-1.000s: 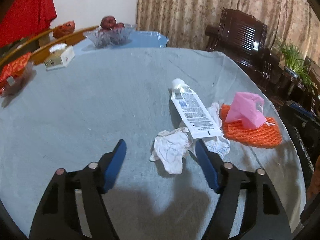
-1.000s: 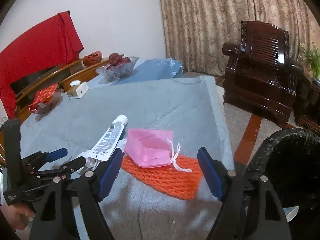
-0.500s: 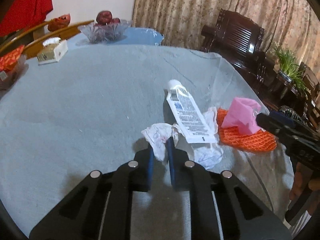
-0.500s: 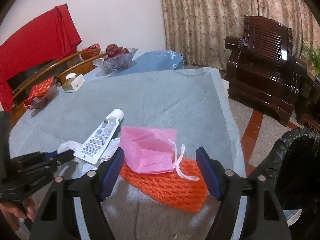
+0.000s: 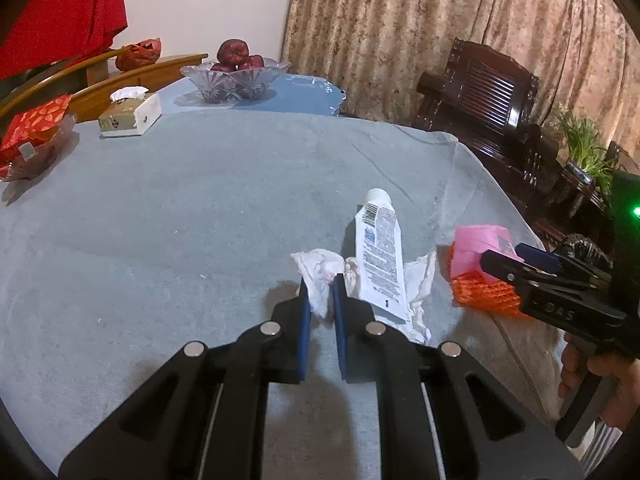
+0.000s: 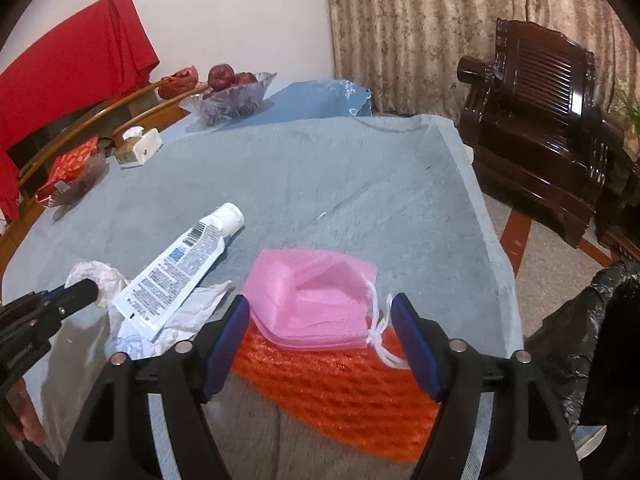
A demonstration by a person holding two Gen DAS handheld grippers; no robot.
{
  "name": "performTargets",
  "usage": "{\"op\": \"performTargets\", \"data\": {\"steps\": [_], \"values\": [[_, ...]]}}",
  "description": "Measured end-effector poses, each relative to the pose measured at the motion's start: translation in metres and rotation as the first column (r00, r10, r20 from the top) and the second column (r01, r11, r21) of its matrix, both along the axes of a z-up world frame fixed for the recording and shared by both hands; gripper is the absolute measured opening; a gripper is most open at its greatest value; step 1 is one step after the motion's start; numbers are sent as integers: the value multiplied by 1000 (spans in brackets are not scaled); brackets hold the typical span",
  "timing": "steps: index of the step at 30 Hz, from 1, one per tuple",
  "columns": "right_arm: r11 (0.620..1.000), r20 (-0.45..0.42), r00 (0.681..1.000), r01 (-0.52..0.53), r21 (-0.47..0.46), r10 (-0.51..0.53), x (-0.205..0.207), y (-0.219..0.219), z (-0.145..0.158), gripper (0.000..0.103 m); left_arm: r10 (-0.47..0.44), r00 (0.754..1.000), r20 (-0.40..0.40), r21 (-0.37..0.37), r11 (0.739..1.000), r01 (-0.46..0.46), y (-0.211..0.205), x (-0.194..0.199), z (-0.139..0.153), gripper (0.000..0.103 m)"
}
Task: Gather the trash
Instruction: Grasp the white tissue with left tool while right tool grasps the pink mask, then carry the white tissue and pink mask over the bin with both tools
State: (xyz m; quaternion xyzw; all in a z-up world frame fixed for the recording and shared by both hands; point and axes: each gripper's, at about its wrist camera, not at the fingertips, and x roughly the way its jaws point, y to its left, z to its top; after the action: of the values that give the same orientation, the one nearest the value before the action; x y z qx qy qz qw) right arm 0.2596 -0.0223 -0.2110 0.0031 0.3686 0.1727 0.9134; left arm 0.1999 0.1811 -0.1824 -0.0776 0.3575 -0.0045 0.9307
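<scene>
White crumpled tissue (image 5: 320, 276) now sits pinched in my left gripper (image 5: 319, 300), whose jaws have just clamped on it, near the tube (image 5: 380, 258). Right view: my right gripper (image 6: 318, 330), jaws apart and narrowing, straddles the pink mask (image 6: 316, 300) on the orange net (image 6: 340, 392); the bin (image 6: 600, 340) waits right.

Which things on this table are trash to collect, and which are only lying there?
Trash: crumpled tissue, tube, pink mask, orange net.

Only lying there: fruit bowl, tissue box, red packets, armchair.
</scene>
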Motion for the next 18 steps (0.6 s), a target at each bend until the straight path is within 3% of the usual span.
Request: {"op": "performTargets", "data": {"steps": [8, 12, 18], "values": [[999, -7, 999, -41, -6, 41, 5, 2, 0, 24, -46, 999, 9, -21, 999, 47, -13, 2, 2, 6], [998, 5, 998, -57, -8, 57, 1, 1, 4, 15, -80, 996, 26, -35, 996, 80, -22, 0, 7, 5], [998, 42, 998, -52, 18, 51, -7, -6, 19, 11, -106, 993, 56, -39, 993, 108, -31, -4, 19, 5]]}}
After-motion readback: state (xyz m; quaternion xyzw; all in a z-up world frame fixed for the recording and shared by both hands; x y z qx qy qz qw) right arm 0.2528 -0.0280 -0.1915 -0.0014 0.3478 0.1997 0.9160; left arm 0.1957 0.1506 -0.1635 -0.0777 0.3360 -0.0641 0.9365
